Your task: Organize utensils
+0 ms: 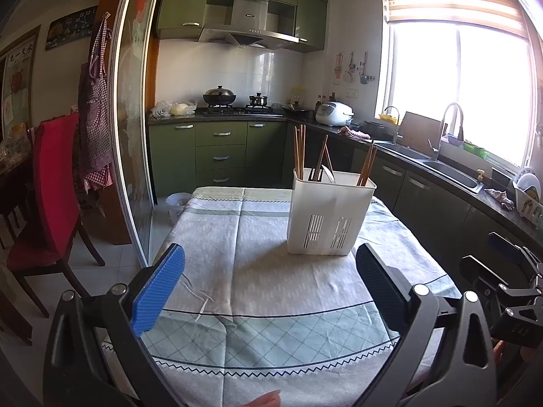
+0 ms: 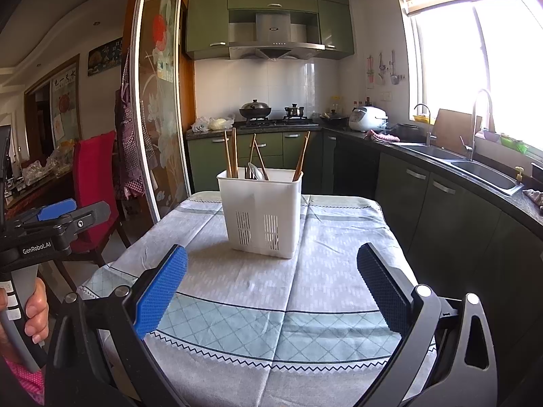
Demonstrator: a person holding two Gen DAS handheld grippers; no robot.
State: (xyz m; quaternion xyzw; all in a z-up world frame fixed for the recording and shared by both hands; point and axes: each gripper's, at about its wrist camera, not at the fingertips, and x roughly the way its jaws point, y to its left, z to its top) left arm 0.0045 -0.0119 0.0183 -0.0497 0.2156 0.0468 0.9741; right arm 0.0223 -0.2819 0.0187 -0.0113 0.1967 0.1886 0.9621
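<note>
Kitchen with green cabinets (image 2: 234, 142), a sink (image 2: 485, 169) under the window on the right, a red chair (image 1: 57, 176) on the left. In the middle, a table under a checked tablecloth (image 2: 237, 305), bare apart from one thing. Toward the far end of that cloth, a white utensil caddy (image 2: 261, 210), upright, slotted low on its front wall. Sticking up out of it, wooden chopsticks (image 2: 230, 152) in small bunches: one at the left corner, one near the centre, one at the right corner, all with long axes close to vertical and leaning slightly. Among them something pale and rounded, perhaps a spoon bowl; hard to tell.

Left gripper (image 1: 269, 271) spread wide, blue pads apart, nothing between them. Right gripper (image 2: 271, 276) likewise wide and empty. Both held low at the near edge of the table, pointing forward, well short of the caddy.

Caddy straight ahead of the right gripper, ahead and to the right of the left one. Neither clearly nearer, judging by these views. Any pick probably from above, along the sticks' upright axis.
</note>
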